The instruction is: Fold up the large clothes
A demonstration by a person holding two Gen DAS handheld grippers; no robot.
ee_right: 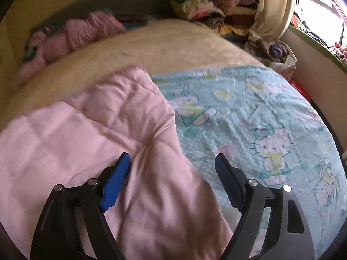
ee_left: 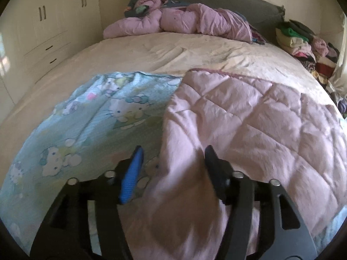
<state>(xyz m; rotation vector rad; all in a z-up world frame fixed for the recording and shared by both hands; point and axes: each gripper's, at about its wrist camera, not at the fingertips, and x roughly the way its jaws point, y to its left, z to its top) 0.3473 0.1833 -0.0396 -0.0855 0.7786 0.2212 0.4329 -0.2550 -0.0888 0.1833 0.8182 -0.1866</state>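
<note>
A quilted blanket lies on the bed, pink on one side (ee_left: 249, 117) and light blue with cartoon cats on the other (ee_left: 104, 112). Part of the pink side is folded over the blue side. It also shows in the right wrist view, pink (ee_right: 91, 125) at left and blue (ee_right: 256, 117) at right. My left gripper (ee_left: 173, 151) is open, with a pink fold lying between its fingers. My right gripper (ee_right: 173, 158) is open too, with the pink fold's edge between its fingers.
The cream bed sheet (ee_left: 173, 47) stretches beyond the blanket. A crumpled pink duvet (ee_left: 184, 19) lies by the grey headboard. Stacks of folded clothes (ee_left: 303, 41) sit at the bed's right. White wardrobes (ee_left: 43, 21) stand at left. A curtain (ee_right: 275, 6) hangs at right.
</note>
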